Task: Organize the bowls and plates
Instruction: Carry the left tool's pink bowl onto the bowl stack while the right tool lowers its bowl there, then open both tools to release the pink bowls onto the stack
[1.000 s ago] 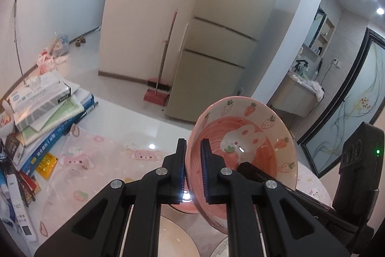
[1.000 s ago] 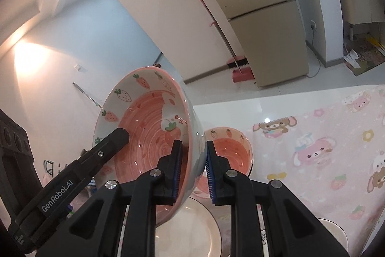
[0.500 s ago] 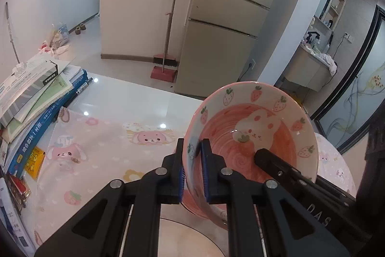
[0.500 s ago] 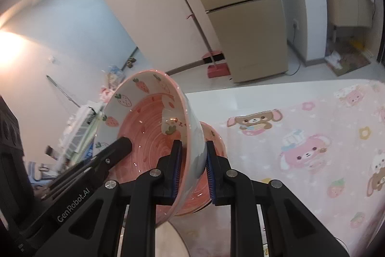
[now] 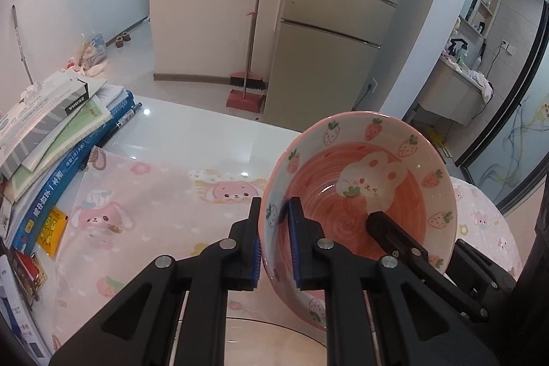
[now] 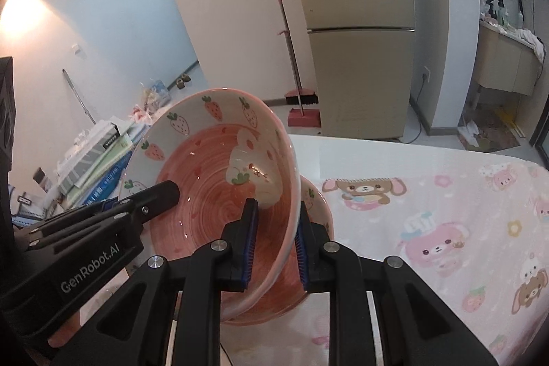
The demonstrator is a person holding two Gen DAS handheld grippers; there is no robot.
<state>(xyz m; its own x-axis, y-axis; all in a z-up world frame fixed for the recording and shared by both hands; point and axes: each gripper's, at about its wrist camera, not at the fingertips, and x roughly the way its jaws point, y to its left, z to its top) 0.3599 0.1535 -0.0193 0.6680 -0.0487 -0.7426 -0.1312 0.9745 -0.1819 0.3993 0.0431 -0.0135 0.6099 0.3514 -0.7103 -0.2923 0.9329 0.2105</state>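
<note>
A pink strawberry-and-bunny bowl (image 5: pixel 360 180) is held tilted above the table by both grippers. My left gripper (image 5: pixel 274 249) is shut on its left rim. My right gripper (image 6: pixel 274 246) is shut on its right rim, and the bowl shows in the right wrist view too (image 6: pixel 212 180). A second matching bowl (image 6: pixel 315 204) sits on the table right behind and below the held one, mostly hidden. A pale plate (image 5: pixel 271 345) lies under the left gripper, partly hidden.
A pink cartoon tablecloth (image 6: pixel 446 228) covers the white table (image 5: pixel 192 132). A stack of books and boxes (image 5: pixel 51 132) stands at the left edge. A fridge (image 5: pixel 329 33) and a broom (image 5: pixel 250 57) stand beyond the table.
Both grippers have lowered the held bowl toward the table and onto the second bowl. Both stay shut on its rim.
</note>
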